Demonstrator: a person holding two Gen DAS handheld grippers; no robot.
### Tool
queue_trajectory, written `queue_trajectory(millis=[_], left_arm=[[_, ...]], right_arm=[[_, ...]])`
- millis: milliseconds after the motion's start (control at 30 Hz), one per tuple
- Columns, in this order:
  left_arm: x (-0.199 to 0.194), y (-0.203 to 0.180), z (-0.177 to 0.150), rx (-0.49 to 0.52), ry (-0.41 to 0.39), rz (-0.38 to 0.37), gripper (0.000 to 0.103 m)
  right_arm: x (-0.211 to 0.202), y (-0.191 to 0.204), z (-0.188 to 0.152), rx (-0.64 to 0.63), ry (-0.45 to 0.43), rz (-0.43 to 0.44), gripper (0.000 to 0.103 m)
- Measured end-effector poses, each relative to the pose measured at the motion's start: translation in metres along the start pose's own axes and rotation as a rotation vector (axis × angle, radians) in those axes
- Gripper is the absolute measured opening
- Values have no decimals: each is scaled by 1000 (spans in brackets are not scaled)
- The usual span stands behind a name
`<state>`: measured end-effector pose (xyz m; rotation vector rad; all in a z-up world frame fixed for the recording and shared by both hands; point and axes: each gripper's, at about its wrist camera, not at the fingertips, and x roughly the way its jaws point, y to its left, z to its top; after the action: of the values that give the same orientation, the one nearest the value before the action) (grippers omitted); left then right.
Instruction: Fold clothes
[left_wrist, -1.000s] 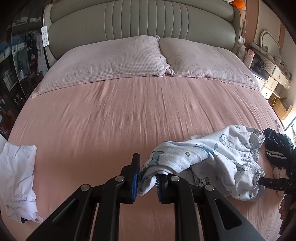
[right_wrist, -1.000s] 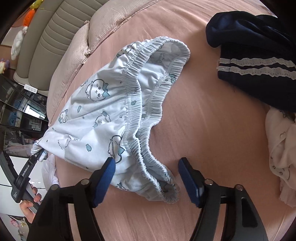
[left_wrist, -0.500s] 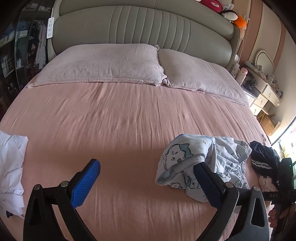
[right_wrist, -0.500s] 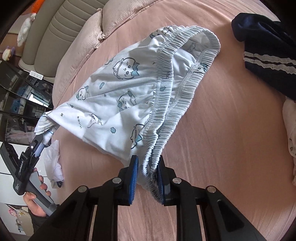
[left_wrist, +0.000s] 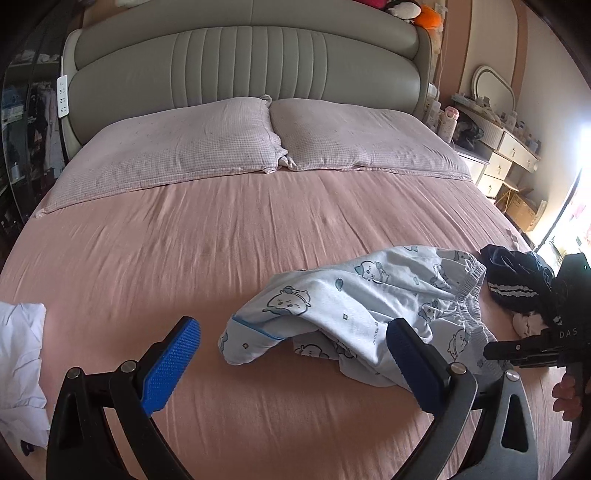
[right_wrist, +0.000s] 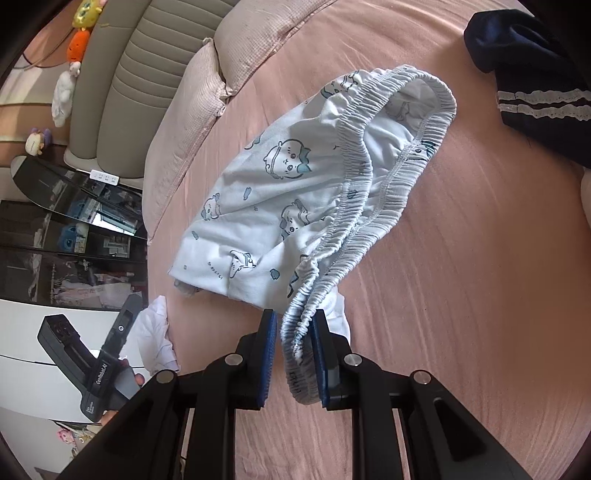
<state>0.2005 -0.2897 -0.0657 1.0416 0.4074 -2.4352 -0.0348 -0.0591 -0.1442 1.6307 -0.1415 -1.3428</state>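
Right tool (right_wrist: 294, 360) pinches the shorts' (right_wrist: 295, 177) waistband; left tool (left_wrist: 291, 363) gapes beside them.

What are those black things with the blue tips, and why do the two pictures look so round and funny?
Those are grabbing tools, one in each of a person's hands. Each has two fingers with blue pads and a tiny camera looking along them; its lens bends the picture round.

One picture is from the left gripper. Its fingers are spread wide and hold nothing. You see a pink bed, two pillows, and light blue shorts with cartoon animals. A white cloth lies at the left, dark blue clothes at the right.

The other picture is from the right gripper. Its fingers pinch the stretchy waistband of the same shorts, so the person can fold them.
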Motion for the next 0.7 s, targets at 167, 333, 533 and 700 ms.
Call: queue_trajectory(millis=[167, 333, 533, 700], left_arm=[[-1, -32, -7, 110, -3, -41, 103], [-1, -67, -16, 196, -7, -73, 103], [-7, -112, -33, 314, -6, -123, 103], [-9, -138, -42, 375, -5, -144, 103]], right_arm=[[-4, 9, 0, -10, -13, 15, 18], [-10, 14, 3, -3, -41, 31, 18], [-15, 20, 5, -9, -42, 75, 18], [-15, 29, 2, -35, -31, 87, 17]])
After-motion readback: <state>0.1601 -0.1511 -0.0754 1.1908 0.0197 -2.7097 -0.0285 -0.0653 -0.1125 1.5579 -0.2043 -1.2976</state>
